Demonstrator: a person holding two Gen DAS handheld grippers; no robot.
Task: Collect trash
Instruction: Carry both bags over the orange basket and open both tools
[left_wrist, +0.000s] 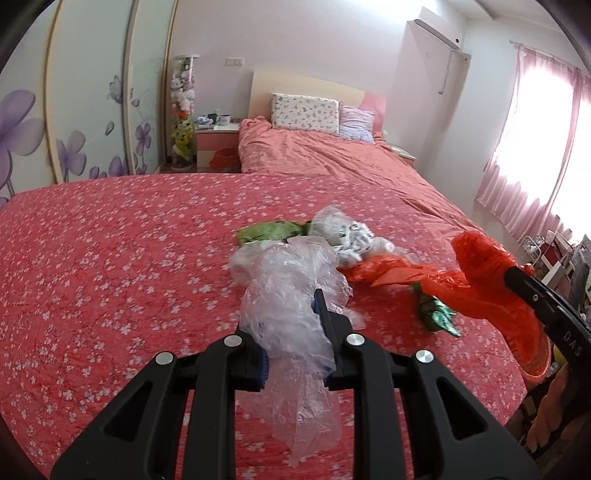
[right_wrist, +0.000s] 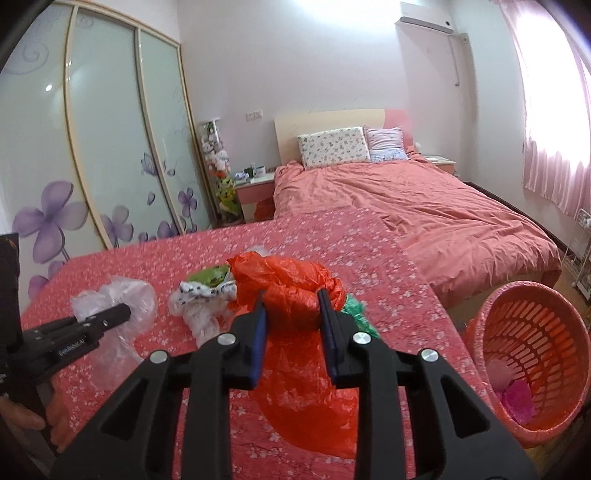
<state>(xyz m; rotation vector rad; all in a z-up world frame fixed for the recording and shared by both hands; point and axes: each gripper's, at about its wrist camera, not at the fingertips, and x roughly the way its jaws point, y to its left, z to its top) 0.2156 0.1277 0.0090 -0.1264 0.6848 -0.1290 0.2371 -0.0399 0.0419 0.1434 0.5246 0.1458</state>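
A: What's the biggest thing ahead of your grippers?

B: The bed (right_wrist: 424, 206), far beyond both, with two pillows at its head. Left of it stands the wardrobe (right_wrist: 103, 147) with purple flowers on its doors. Nearer, straight under your grippers, lies the red flowered cloth (left_wrist: 110, 258) that carries all the trash.

A: And to your right?

B: The basket (right_wrist: 532, 354), below and right of your right gripper (right_wrist: 291, 306), off the cloth's edge. Something pink lies in its bottom.

A: What are you holding?

B: Your left gripper (left_wrist: 291, 325) is clamped nearly closed on the clear bag (left_wrist: 291, 302), which bunches between the jaws and hangs down below them. Your right gripper's jaws are pressed on the red bag (right_wrist: 295, 291), a thick wad of it between the pads and the rest trailing down to the cloth.

A: Anything left lying loose?

B: Between your two grippers, a white printed wad (left_wrist: 351, 236), with a green wrapper (left_wrist: 266, 230) just behind it. A darker green wrapper (left_wrist: 437, 314) lies under the red bag's stretched part.
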